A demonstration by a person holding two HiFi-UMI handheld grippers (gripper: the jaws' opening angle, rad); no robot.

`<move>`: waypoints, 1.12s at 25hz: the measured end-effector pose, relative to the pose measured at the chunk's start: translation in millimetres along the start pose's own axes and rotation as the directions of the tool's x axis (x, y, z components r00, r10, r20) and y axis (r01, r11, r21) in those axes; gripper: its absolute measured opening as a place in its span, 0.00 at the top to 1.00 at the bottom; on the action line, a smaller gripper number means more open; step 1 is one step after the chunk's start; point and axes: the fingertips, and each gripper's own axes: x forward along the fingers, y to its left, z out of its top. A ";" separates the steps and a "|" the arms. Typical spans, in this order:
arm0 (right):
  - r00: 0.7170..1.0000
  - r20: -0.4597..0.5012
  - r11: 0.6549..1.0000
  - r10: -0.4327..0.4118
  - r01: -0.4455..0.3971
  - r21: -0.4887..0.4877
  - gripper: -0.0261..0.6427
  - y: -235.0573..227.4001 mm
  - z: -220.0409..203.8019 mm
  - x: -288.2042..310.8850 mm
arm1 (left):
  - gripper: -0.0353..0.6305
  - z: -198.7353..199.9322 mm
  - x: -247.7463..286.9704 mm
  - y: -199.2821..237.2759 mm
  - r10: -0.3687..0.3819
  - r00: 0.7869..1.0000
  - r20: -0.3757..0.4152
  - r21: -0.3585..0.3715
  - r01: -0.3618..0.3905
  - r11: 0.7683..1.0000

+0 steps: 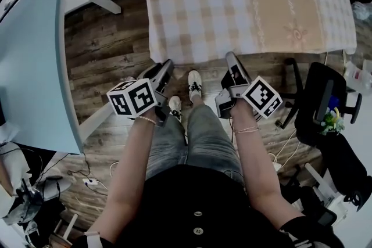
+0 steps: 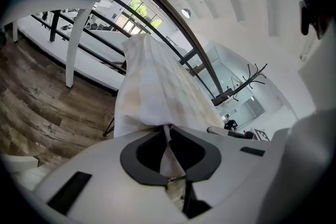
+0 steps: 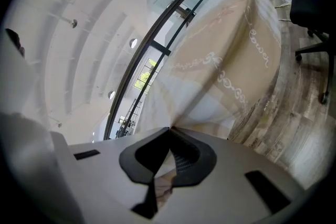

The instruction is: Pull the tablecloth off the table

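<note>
Two bare forearms stretched forward and down side by side, a thin bracelet on each wrist, left gripper [image 1: 167,67] and right gripper [image 1: 232,61] level with each other, each with jaws pinched together on the tablecloth [image 1: 232,9] hem at the table's near edge

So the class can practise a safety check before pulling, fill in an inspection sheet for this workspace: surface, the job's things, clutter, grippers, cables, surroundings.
Surface: hidden under the checked tablecloth; nothing seen on the part of it in view.
Job's things: the tablecloth, flower-printed, hangs over the near edge.
Clutter: black office chair at the right; light blue table at the left.
Grippers: left gripper and right gripper both have their fingers shut on the tablecloth's near edge.
Cables: white cable on the floor beside the chair.
Surroundings: wooden floor; black railing.
</note>
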 end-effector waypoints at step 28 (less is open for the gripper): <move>0.980 0.178 0.996 -0.086 0.085 0.018 0.92 62.6 30.3 9.7 | 0.89 91.3 -12.6 -32.8 -0.205 0.966 -0.160 0.111 0.224 0.968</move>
